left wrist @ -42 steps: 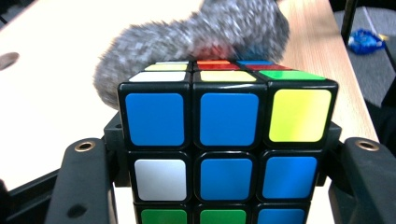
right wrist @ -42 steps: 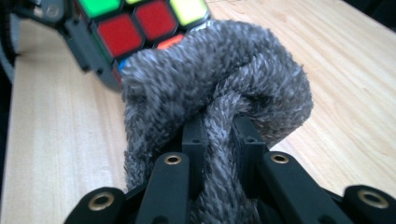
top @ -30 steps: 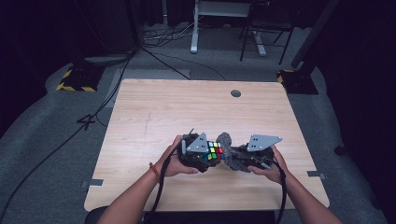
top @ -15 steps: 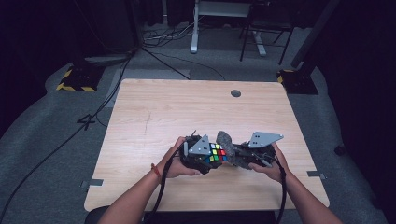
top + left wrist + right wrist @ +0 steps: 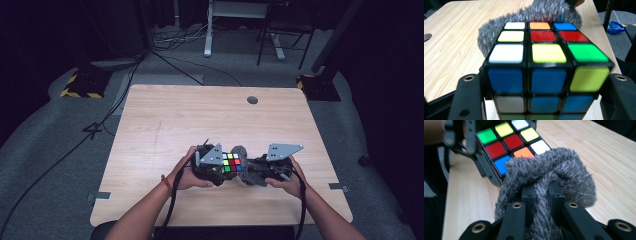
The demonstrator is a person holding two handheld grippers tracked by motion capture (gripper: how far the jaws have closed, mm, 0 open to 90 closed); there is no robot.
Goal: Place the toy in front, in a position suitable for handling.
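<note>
Down on the pale wooden bench (image 5: 165, 120) lie one multicoloured puzzle cube (image 5: 230, 162) with black edges and one fuzzy grey cloth (image 5: 240, 151), touching each other near the front edge. The left gripper (image 5: 544, 82) has its jaws clamped on the cube's two sides; the right gripper (image 5: 543, 195) has its jaws nearly closed, pinching the cloth. The high view shows one round hole (image 5: 252, 100) in the bench, while the gripper views reveal the individual stickers. No writing is readable.

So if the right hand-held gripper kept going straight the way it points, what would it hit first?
Probably the cube: the grey cloth clamped in the right hand-held gripper already seems to touch it.
</note>
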